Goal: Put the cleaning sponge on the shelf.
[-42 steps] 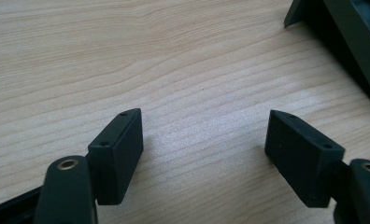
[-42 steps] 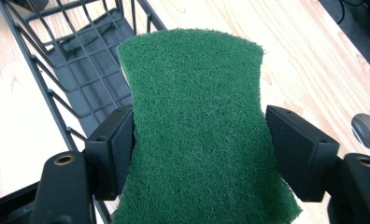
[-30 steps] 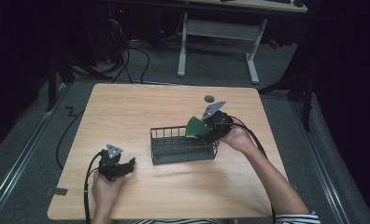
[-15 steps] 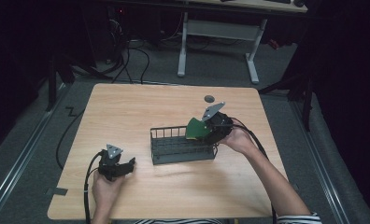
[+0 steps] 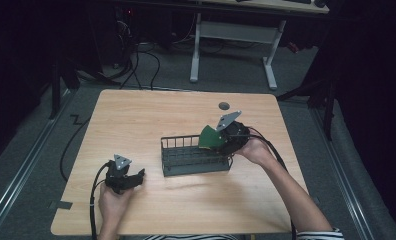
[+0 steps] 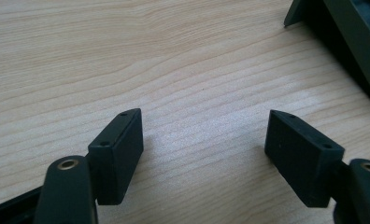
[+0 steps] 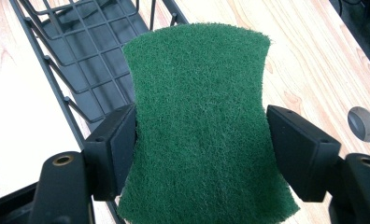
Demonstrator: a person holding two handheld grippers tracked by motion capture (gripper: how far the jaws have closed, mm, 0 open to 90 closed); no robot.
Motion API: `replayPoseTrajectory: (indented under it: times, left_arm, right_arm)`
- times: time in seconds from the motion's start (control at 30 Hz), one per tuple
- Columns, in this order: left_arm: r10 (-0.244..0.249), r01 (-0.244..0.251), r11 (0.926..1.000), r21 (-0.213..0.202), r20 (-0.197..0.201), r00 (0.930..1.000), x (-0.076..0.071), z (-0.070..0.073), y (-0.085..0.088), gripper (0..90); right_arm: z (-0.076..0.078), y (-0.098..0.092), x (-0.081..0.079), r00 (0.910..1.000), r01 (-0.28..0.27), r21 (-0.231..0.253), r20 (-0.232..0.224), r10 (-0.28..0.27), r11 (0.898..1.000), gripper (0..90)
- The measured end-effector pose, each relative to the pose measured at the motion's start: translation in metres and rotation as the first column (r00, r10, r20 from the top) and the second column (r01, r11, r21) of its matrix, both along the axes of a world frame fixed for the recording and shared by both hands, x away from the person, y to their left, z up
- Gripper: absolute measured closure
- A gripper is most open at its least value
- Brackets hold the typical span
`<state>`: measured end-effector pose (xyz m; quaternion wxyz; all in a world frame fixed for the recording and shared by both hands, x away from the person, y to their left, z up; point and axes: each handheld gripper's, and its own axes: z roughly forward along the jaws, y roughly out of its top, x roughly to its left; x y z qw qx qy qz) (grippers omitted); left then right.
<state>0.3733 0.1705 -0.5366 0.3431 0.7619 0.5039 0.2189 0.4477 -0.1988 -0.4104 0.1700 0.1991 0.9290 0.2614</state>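
Your right hand-held gripper (image 7: 199, 140) clamps the green scouring pad (image 7: 199, 121) by its edges, above the wire basket's (image 5: 186, 157) right end. Left hand-held gripper (image 6: 204, 140) rests open on the surface (image 5: 146, 115), nothing between its jaws.

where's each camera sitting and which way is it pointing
High view: above the person's side, looking forward and down on the table; both forearms show.
Left gripper view: on the left gripper, facing bare tabletop between open jaws.
Right gripper view: on the right gripper, facing the green scouring pad above the wire basket.
Shared: pad and basket also show in the high view.
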Motion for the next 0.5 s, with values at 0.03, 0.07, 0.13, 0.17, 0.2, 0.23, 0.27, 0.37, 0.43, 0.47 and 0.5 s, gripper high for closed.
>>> replayPoseTrajectory:
  times: [0.03, 0.07, 0.13, 0.17, 0.2, 0.23, 0.27, 0.37, 0.43, 0.47, 0.5]
  left_arm:
    - [0.0, 0.0, 1.0, 0.0, 0.0, 1.0, 0.0, 0.0, 0.0, 28.5]
    - [0.0, 0.0, 1.0, 0.0, 0.0, 1.0, 0.0, 0.0, 0.0, 28.5]
    - [0.0, 0.0, 1.0, 0.0, 0.0, 1.0, 0.0, 0.0, 0.0, 28.5]
    - [0.0, 0.0, 1.0, 0.0, 0.0, 1.0, 0.0, 0.0, 0.0, 28.5]
    - [0.0, 0.0, 1.0, 0.0, 0.0, 1.0, 0.0, 0.0, 0.0, 28.5]
    - [0.0, 0.0, 1.0, 0.0, 0.0, 1.0, 0.0, 0.0, 0.0, 28.5]
    - [0.0, 0.0, 1.0, 0.0, 0.0, 1.0, 0.0, 0.0, 0.0, 28.5]
    - [0.0, 0.0, 1.0, 0.0, 0.0, 1.0, 0.0, 0.0, 0.0, 28.5]
    - [0.0, 0.0, 1.0, 0.0, 0.0, 1.0, 0.0, 0.0, 0.0, 28.5]
    - [0.0, 0.0, 1.0, 0.0, 0.0, 1.0, 0.0, 0.0, 0.0, 28.5]
    - [0.0, 0.0, 1.0, 0.0, 0.0, 1.0, 0.0, 0.0, 0.0, 28.5]
  right_arm:
    - [0.0003, -0.0007, 0.001, 0.9999, -0.012, -0.002, 0.001, 0.012, 1.0, 26.9]
    - [0.0002, -0.0009, 0.0008, 1.0, -0.008, 0.001, -0.004, 0.008, 1.0, 26.6]
    - [0.0003, -0.0011, 0.0009, 1.0, -0.006, 0.005, -0.005, 0.006, 1.0, 26.5]
    - [0.0003, -0.001, 0.0007, 1.0, -0.007, 0.006, -0.003, 0.007, 1.0, 26.7]
    - [0.0004, -0.0008, 0.0002, 1.0, -0.009, 0.0, 0.0, 0.009, 1.0, 27.0]
    - [0.0001, -0.0004, -0.0004, 1.0, -0.005, 0.001, 0.002, 0.005, 1.0, 27.3]
    - [-0.0001, 0.0, -0.0005, 0.9998, -0.015, -0.006, 0.016, 0.015, 1.0, 27.6]
    - [-0.0009, 0.0009, -0.0013, 0.9997, -0.015, -0.018, 0.021, 0.015, 1.0, 27.7]
    - [-0.0017, 0.0016, -0.0019, 0.9994, -0.017, -0.028, 0.028, 0.017, 0.999, 28.0]
    - [-0.0019, 0.0021, -0.0024, 0.9992, -0.018, -0.034, 0.034, 0.019, 0.999, 28.2]
    - [-0.0019, 0.0024, -0.0027, 0.999, -0.023, -0.04, 0.038, 0.024, 0.999, 28.3]
